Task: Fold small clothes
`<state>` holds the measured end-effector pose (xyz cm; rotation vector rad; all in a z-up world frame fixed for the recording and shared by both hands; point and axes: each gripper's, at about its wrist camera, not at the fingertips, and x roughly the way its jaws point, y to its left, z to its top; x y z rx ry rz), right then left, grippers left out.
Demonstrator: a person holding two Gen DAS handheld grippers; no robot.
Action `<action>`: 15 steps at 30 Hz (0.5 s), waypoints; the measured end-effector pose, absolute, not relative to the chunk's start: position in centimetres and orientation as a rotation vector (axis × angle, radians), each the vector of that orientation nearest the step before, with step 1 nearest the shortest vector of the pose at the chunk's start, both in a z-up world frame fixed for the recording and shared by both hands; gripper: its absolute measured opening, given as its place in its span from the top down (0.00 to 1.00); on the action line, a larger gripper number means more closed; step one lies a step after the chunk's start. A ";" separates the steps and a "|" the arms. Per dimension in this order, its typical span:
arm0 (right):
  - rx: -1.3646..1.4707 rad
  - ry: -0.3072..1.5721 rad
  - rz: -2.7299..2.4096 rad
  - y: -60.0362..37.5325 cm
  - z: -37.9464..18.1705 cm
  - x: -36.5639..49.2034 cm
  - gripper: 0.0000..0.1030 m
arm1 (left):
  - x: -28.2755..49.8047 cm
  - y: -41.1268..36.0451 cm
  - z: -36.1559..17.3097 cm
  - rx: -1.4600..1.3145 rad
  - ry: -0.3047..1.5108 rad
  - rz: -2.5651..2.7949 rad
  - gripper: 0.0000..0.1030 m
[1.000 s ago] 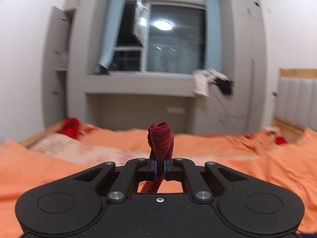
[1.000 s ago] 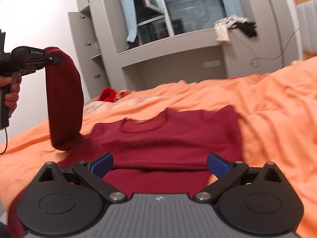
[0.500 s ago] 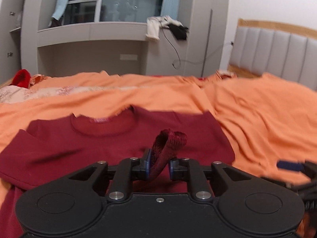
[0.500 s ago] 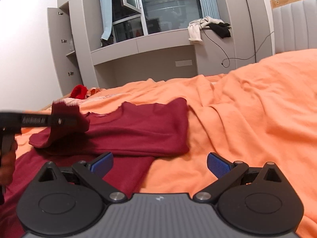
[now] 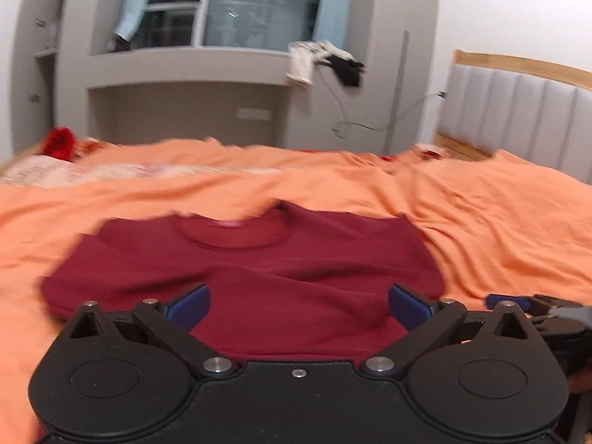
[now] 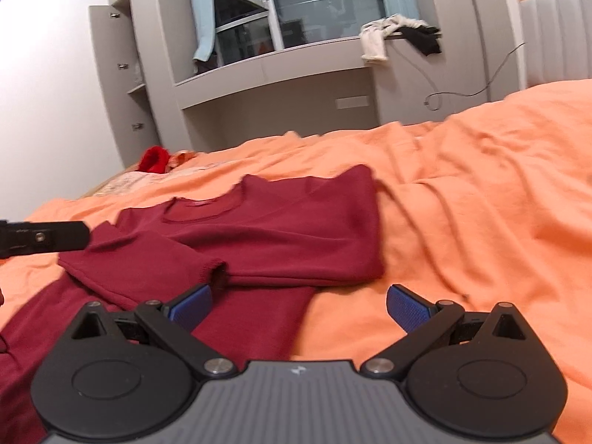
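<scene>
- Dark red sweater (image 5: 296, 270) lies flat on the orange bedspread (image 5: 499, 222), neck opening twd the far wall, collar label facing up.
- Left gripper (image 5: 298, 301): fingers just been opening, now spread wide w/ nothing btwn them; blue pads apart, hovering low over the sweater's lower half. Sleeve cuff it was clamping a moment ago is out of the fingers.
- Sleeve (image 6: 148, 259) now folded across the sweater's front, cuff end (image 6: 216, 272) lying on the body, near the right gripper's left pad in the right wrist view.
- Right gripper (image 6: 298, 305): fingers open wide, empty. Sits at the sweater's side edge – left pad over red fabric, right pad over bare bedspread. Not touching cloth as far as visible.
- In left wrist view, one blue pad + black linkage of the right gripper show at the far right edge, just beside the sweater's side.
- In right wrist view, the left gripper's black finger comes in from the left edge, just beside the folded sleeve.
- Sweater's far side edge already folded in, straight line along the body.
- Bkgd: bright red item (image 6: 153, 159) at the bed's far left, white + black clothes (image 6: 399, 35) draped on the grey ledge under the window, padded headboard (image 5: 518, 111) right.
- Left view blurred.
</scene>
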<state>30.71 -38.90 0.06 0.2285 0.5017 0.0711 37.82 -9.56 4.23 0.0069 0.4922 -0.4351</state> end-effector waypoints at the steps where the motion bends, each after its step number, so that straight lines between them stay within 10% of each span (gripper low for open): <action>1: 0.231 0.503 0.088 -38.6 0.1 31.0 0.01 | 37.8 -8.4 4.4 0.016 0.482 -0.406 0.01; 15: 0.189 0.534 0.258 -33.0 0.3 35.7 0.22 | 44.1 10.7 9.0 -0.191 0.440 0.118 0.01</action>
